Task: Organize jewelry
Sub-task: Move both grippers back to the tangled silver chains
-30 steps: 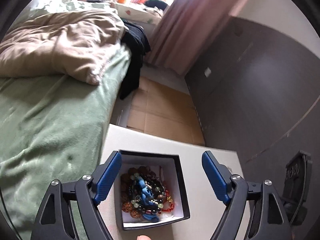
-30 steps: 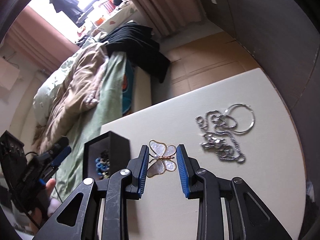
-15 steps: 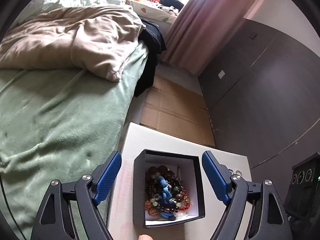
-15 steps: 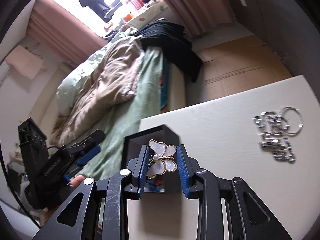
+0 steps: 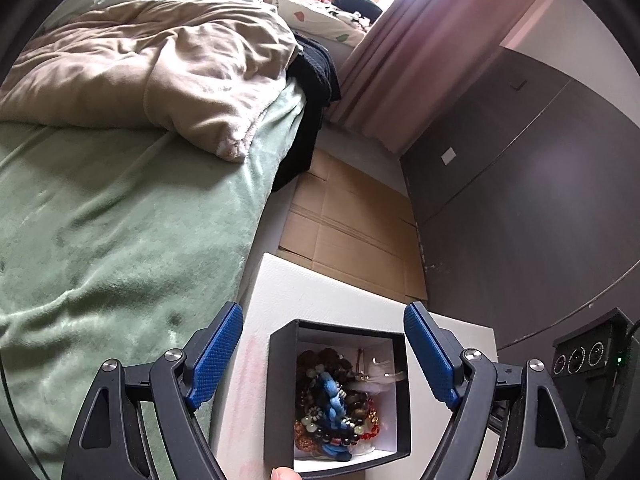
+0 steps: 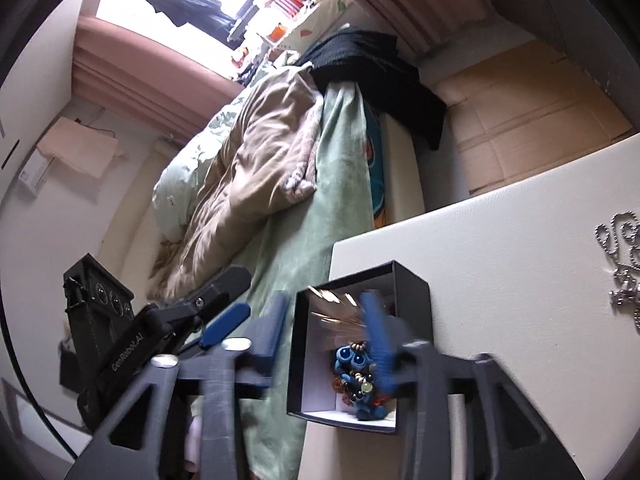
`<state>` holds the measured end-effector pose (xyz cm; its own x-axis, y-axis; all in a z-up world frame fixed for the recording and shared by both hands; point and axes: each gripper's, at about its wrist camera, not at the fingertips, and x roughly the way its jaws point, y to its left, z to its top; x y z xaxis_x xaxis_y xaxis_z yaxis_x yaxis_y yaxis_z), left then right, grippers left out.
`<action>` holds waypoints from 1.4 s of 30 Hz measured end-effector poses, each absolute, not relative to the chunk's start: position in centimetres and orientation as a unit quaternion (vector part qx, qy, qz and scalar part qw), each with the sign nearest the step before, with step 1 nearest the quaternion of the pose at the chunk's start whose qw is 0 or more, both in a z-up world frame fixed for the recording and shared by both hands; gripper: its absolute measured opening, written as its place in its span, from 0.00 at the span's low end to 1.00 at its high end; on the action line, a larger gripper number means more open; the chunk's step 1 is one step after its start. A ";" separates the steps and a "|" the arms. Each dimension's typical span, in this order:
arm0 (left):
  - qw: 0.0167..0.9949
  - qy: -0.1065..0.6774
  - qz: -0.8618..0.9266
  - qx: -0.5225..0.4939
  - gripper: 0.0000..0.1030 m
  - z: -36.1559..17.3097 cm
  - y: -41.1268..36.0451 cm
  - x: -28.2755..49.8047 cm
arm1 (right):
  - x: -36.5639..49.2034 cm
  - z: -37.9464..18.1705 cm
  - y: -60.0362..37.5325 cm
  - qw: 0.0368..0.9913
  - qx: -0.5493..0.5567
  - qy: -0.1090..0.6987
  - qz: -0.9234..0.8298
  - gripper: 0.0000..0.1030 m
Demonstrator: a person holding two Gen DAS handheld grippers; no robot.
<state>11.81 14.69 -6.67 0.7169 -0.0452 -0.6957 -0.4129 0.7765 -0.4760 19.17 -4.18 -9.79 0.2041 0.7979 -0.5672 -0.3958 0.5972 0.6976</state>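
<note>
A bed with a green sheet and a crumpled beige blanket runs along the left of the white tabletop, with black clothing draped over its far corner and flattened cardboard on the floor beyond. A dark wall panel closes the right side.

The black jewelry box, white inside, stands near the tabletop's left edge, its open top clear. It holds a heap of beaded bracelets in brown, red and pale tones around a blue figure. A pale butterfly brooch appears as a blur over the beads by the box's right wall. A tangle of silver chains lies on the tabletop well apart to the right.

The left claw points down at the box, fingers spread wide to either side of it and touching nothing; a fingertip shows at the bottom edge. The right claw is above the box opening, motion-blurred; its jaws have just been opening and grip nothing, with a gold-white streak between them.
</note>
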 end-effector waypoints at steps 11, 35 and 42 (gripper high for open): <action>0.878 0.368 0.088 -0.294 0.80 -6.4 12.5 12.5 | 19.6 -8.7 -9.8 0.796 0.181 0.490 0.307 0.66; 0.900 0.366 -0.002 -0.237 1.00 -5.7 1.0 12.8 | 18.8 -8.0 -25.2 0.832 0.176 0.514 0.112 0.71; 0.906 0.360 -0.005 -0.222 1.00 -4.0 -0.4 14.1 | 18.8 -7.4 -28.6 0.840 0.211 0.493 0.086 1.00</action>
